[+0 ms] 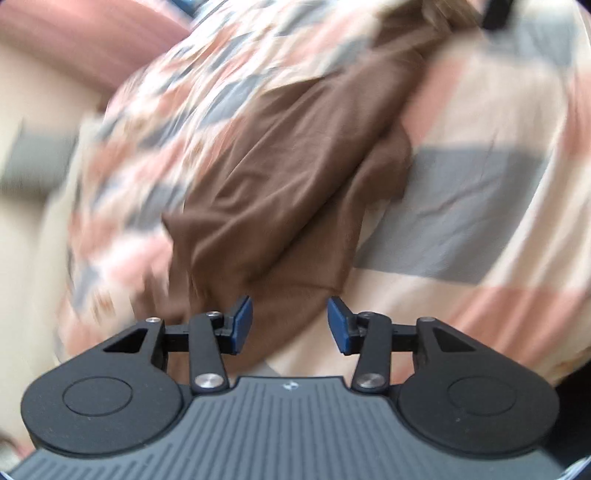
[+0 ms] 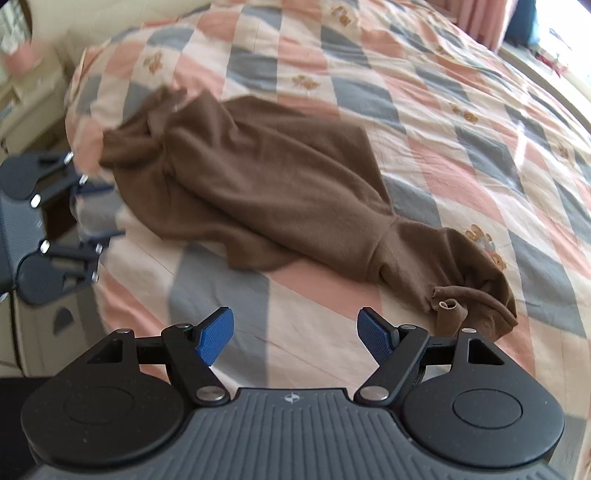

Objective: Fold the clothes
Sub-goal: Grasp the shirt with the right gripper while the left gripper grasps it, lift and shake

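Observation:
A brown garment (image 2: 266, 188) lies crumpled and stretched out across the checked bedspread (image 2: 461, 122), its narrow bunched end (image 2: 476, 302) near the lower right. My right gripper (image 2: 295, 334) hovers open above the bedspread, just short of the garment's near edge, with nothing between its blue pads (image 2: 216, 332). In the left wrist view the same brown garment (image 1: 280, 192) fills the middle, blurred by motion. My left gripper (image 1: 290, 325) is open right over the garment's near end, which shows between its fingers. The left gripper (image 2: 88, 210) also appears at the left edge of the right wrist view, open beside the garment.
The bed's left edge (image 2: 74, 122) drops off to pale furniture (image 2: 26, 107) beyond. A pink pillow or cushion (image 1: 85, 40) lies at the top left in the left wrist view. A curtain and bright window (image 2: 546, 33) stand at the far right.

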`<action>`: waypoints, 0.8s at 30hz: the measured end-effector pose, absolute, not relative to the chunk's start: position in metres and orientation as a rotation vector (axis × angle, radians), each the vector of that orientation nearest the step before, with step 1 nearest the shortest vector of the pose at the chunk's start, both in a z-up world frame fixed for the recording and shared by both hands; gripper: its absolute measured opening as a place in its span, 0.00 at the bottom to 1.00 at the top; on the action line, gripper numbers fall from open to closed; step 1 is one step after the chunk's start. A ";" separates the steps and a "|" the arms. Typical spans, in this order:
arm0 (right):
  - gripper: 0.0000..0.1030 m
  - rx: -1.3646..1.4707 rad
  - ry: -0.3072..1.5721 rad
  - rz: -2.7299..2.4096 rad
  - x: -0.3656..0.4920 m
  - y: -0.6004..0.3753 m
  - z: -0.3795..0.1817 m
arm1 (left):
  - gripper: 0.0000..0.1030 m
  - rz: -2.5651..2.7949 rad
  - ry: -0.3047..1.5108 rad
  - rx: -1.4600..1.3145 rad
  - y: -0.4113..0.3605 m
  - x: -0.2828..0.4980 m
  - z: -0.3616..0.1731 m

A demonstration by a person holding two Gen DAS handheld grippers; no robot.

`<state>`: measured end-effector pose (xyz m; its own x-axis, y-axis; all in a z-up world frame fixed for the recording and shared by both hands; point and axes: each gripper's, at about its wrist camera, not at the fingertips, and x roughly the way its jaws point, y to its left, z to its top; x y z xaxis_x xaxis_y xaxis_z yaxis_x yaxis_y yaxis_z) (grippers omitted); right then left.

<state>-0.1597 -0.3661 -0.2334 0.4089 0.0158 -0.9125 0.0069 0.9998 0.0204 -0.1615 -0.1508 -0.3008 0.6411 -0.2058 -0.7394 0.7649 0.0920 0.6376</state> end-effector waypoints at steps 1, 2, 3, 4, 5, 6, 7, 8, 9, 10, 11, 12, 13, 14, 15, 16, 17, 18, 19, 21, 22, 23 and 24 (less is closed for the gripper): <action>0.74 -0.003 1.156 0.009 -0.159 -0.367 -0.243 | 0.40 -0.791 0.500 1.331 -0.153 -0.161 -0.314; 0.74 -0.025 1.160 0.012 -0.159 -0.369 -0.252 | 0.40 -0.810 0.473 1.378 -0.155 -0.160 -0.328; 0.74 -0.049 1.166 0.017 -0.157 -0.370 -0.262 | 0.41 -0.827 0.444 1.425 -0.156 -0.159 -0.342; 0.74 -0.074 1.171 0.021 -0.156 -0.372 -0.271 | 0.43 -0.847 0.421 1.466 -0.156 -0.159 -0.355; 0.74 -0.104 1.174 0.025 -0.155 -0.374 -0.281 | 0.45 -0.863 0.403 1.503 -0.155 -0.159 -0.367; 0.74 -0.143 1.175 0.027 -0.153 -0.375 -0.290 | 0.49 -0.877 0.382 1.539 -0.155 -0.158 -0.378; 0.74 -0.182 1.176 0.029 -0.150 -0.377 -0.299 | 0.51 -0.882 0.351 1.565 -0.154 -0.158 -0.389; 0.74 -0.221 1.177 0.032 -0.148 -0.378 -0.308 | 0.51 -0.885 0.316 1.587 -0.152 -0.156 -0.398; 0.73 -0.260 1.177 0.034 -0.146 -0.379 -0.317 | 0.46 -0.893 0.290 1.595 -0.151 -0.153 -0.403; 0.71 -0.309 1.175 0.036 -0.144 -0.380 -0.326 | 0.21 -0.903 0.271 1.598 -0.150 -0.149 -0.407; 0.68 -0.381 1.167 0.042 -0.140 -0.381 -0.336 | 0.10 -0.926 0.288 1.576 -0.151 -0.143 -0.404; 0.58 -0.446 1.154 0.047 -0.134 -0.385 -0.343 | 0.10 -0.950 0.316 1.534 -0.151 -0.135 -0.396; 0.43 -0.491 1.139 0.046 -0.126 -0.392 -0.348 | 0.09 -0.968 0.336 1.492 -0.151 -0.127 -0.386; 0.31 -0.536 1.125 0.045 -0.119 -0.400 -0.353 | 0.09 -0.963 0.330 1.447 -0.150 -0.117 -0.371; 0.01 -0.581 1.110 0.044 -0.111 -0.407 -0.357 | 0.08 -0.957 0.324 1.402 -0.149 -0.107 -0.357; 0.00 -0.583 1.082 0.029 -0.101 -0.417 -0.357 | 0.08 -0.953 0.322 1.351 -0.148 -0.095 -0.341; 0.00 -0.532 1.039 -0.002 -0.090 -0.431 -0.350 | 0.08 -0.953 0.340 1.281 -0.148 -0.078 -0.323; 0.00 -0.463 0.997 -0.044 -0.077 -0.446 -0.342 | 0.08 -0.937 0.355 1.218 -0.149 -0.060 -0.308; 0.00 -0.363 0.967 -0.096 -0.063 -0.463 -0.332 | 0.08 -0.906 0.360 1.184 -0.151 -0.042 -0.299; 0.26 -0.116 0.983 -0.188 -0.038 -0.500 -0.320 | 0.08 -0.850 0.414 1.128 -0.159 -0.002 -0.293; 0.49 -0.032 1.006 -0.231 -0.030 -0.512 -0.318 | 0.08 -0.823 0.456 1.105 -0.164 0.019 -0.295; 0.53 -0.001 1.013 -0.265 -0.027 -0.518 -0.317 | 0.08 -0.800 0.499 1.082 -0.169 0.039 -0.297; 0.48 0.030 1.019 -0.300 -0.024 -0.523 -0.315 | 0.08 -0.794 0.549 1.061 -0.173 0.054 -0.302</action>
<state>-0.0238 -0.5231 -0.3153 0.4871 -0.2325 -0.8418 0.2604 0.9587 -0.1142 0.0539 -0.1727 -0.3016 0.6087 -0.3040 -0.7329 0.7930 0.2621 0.5499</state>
